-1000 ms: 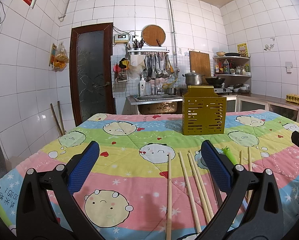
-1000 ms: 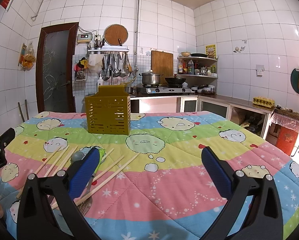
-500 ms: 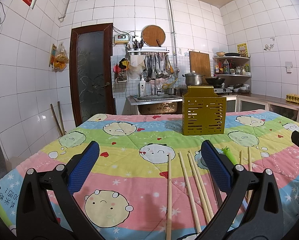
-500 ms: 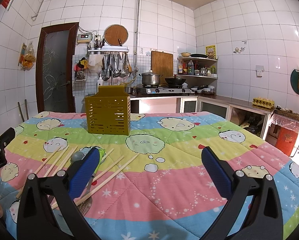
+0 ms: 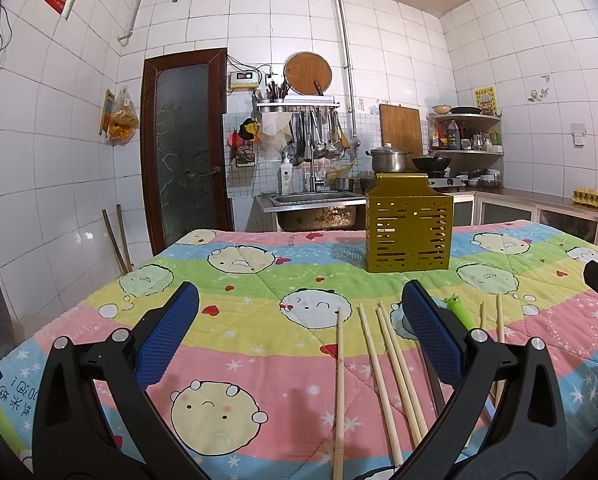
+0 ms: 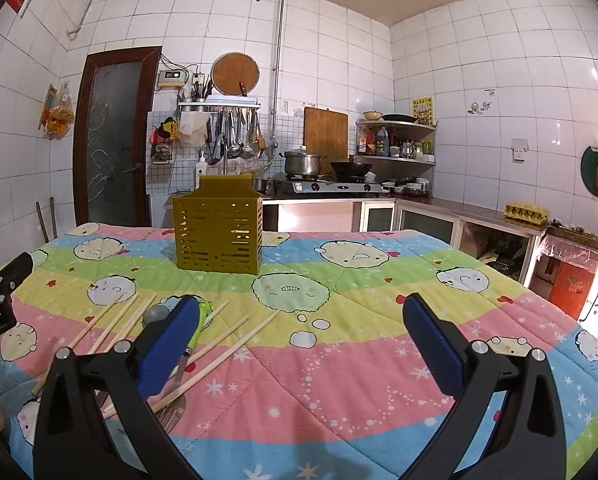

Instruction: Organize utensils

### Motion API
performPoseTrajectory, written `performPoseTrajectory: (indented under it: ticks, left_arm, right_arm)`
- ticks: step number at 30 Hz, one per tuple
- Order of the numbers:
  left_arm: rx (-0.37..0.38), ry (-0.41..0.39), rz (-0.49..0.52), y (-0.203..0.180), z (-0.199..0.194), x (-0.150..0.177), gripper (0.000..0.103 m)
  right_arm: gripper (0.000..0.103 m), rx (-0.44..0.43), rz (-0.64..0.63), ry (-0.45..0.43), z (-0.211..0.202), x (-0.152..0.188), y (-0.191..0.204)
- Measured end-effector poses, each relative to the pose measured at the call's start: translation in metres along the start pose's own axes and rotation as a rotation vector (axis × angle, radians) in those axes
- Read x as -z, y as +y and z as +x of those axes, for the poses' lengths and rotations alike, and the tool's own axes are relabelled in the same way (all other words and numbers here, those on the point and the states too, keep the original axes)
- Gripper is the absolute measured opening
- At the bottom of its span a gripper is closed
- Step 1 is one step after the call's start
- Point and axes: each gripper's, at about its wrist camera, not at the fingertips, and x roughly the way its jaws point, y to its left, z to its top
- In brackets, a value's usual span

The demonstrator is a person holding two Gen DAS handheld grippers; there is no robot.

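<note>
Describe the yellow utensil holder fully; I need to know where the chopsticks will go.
The utensil holder is a mustard-yellow box, plastic by its look, with rows of short horizontal slots in its walls and a raised tab at the back rim. It stands upright on the quilt, beyond the loose chopsticks. Nothing touches it but the quilt; its inside is hidden.

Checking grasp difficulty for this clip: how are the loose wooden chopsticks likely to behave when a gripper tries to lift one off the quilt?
The chopsticks look thin, stiff and probably light. Being slender, they could roll or slip between pads. The soft quilt may let them sink slightly, making a pinch harder.
</note>
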Motion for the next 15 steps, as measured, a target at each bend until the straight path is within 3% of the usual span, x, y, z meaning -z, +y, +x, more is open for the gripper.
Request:
performPoseTrajectory:
  ticks: [7,15]
  left_arm:
    - [-0.007,0.018,0.004,-0.0006,0.0027,0.0018,0.098]
    - [-0.021,0.056,-0.011,0.0022,0.0092,0.0037,0.098]
  right_arm:
    - [0.099,-0.031,0.009,0.013,0.0017,-0.0005,-0.0002]
    - [0.099,-0.004,-0.009,0.013,-0.0005,0.0001,0.0053]
